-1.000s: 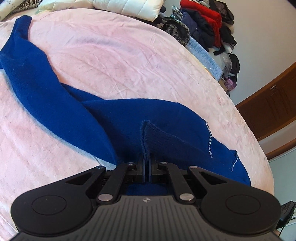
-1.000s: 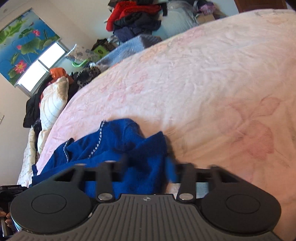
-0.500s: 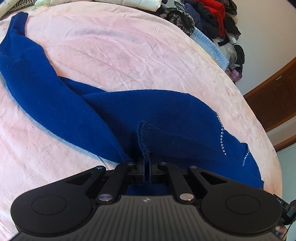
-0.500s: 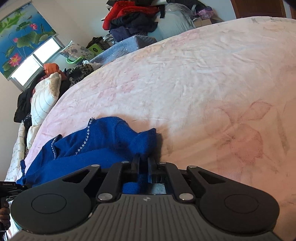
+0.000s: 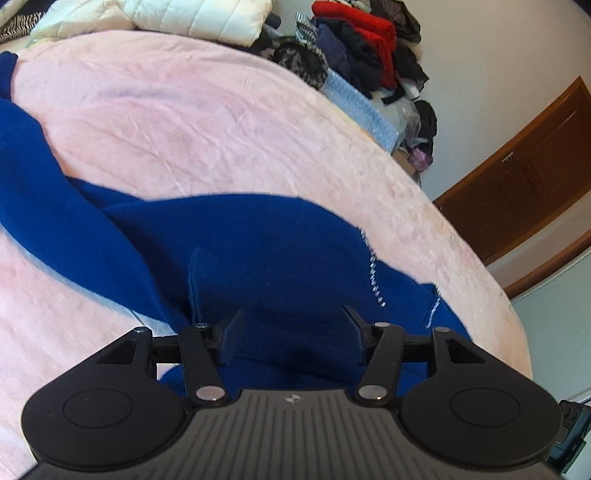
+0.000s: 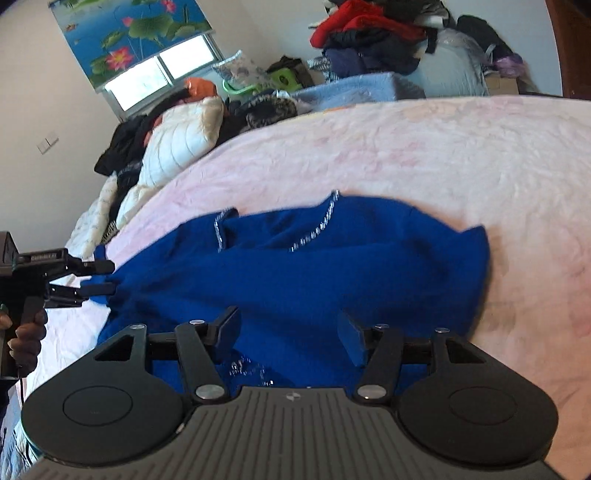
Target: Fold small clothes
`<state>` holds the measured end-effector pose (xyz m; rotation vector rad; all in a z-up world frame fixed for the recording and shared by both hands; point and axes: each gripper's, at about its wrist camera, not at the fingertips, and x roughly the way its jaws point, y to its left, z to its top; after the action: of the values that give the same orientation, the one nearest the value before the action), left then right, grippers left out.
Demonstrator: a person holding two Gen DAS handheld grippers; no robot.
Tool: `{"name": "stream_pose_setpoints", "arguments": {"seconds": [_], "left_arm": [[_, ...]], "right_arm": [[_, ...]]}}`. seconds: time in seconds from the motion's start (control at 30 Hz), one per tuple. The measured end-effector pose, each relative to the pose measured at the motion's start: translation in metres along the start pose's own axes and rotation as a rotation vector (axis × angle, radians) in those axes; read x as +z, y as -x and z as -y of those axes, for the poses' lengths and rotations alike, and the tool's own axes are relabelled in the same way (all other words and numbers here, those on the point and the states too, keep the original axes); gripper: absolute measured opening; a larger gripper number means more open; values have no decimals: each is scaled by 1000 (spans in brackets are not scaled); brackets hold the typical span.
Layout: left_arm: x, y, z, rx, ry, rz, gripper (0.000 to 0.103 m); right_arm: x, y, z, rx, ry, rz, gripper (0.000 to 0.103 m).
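Note:
A dark blue knit sweater [image 5: 266,251] with rhinestone trim lies spread on the pink bedspread [image 5: 184,122]. Its long sleeve [image 5: 33,192] runs off to the upper left. My left gripper [image 5: 293,332] is open, its jaws wide apart just over the sweater's near edge, holding nothing. In the right wrist view the sweater [image 6: 332,266] lies flat with its trimmed neckline [image 6: 317,229] on top. My right gripper [image 6: 288,334] is open over the cloth. The left gripper [image 6: 99,277] shows at the far left by the sweater's edge.
A heap of clothes [image 5: 362,48] and a white quilted jacket [image 5: 199,14] lie past the bed's far edge. A wooden door [image 5: 528,177] stands at right. A window with a lotus blind [image 6: 140,48] is on the far wall.
Both grippers opened and let go of the sweater's folds. The sweater now lies flatter on the bed, and the right wrist view has swung over it.

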<state>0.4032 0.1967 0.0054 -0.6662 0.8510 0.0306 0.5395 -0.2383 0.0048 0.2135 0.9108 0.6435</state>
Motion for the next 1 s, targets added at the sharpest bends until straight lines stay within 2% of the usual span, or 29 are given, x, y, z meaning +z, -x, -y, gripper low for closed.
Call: {"name": "stream_pose_setpoints", "arguments": {"seconds": [0.03,0.07,0.1,0.17,0.27,0.3,0.37,0.43,0.5,0.57,0.6,0.67,0.73,0.87,0.93,0.97,1.0], "left_arm": [[-3,-11,-3,23,12,-28,55],[-9,-14,-8,5,10,10,55],[-11,-14,-10,-4,1,34,55],[-12,-9,-15,-27,26,37,55],[-15,11,-27,-50,60,93,56],[-14,23,-34,-51,68,140,56],[-10,50,-59,-15,155,276,57],[-3,77,-95,41,317,419,69],[8,96,-136,105,472,504,70],[26,105,-161,188,529,522,70],[38,107,-170,224,519,525,70],[63,105,-179,273,483,505,70],[91,99,-184,380,432,471,70],[134,78,-195,607,336,453,70],[150,69,-203,647,310,425,69],[155,65,-205,645,306,417,69],[160,61,-208,613,308,405,69]], "right_arm": [[-8,-2,3,2,7,24,61],[-13,-1,5,17,21,62,65],[-22,2,6,34,32,95,65],[-31,4,7,43,49,136,66],[-40,6,8,47,78,182,67],[-39,5,7,46,77,182,67],[-39,5,7,52,87,181,71],[-37,4,7,67,93,178,75],[-38,3,7,82,93,178,78],[-37,3,8,95,86,177,81],[-38,4,9,104,80,178,81],[-37,4,12,122,63,180,83],[-38,5,15,135,49,183,83],[-37,4,15,136,46,184,83],[-37,4,15,134,48,184,83],[-37,4,15,134,48,184,83],[-37,4,15,135,47,184,83]]}}
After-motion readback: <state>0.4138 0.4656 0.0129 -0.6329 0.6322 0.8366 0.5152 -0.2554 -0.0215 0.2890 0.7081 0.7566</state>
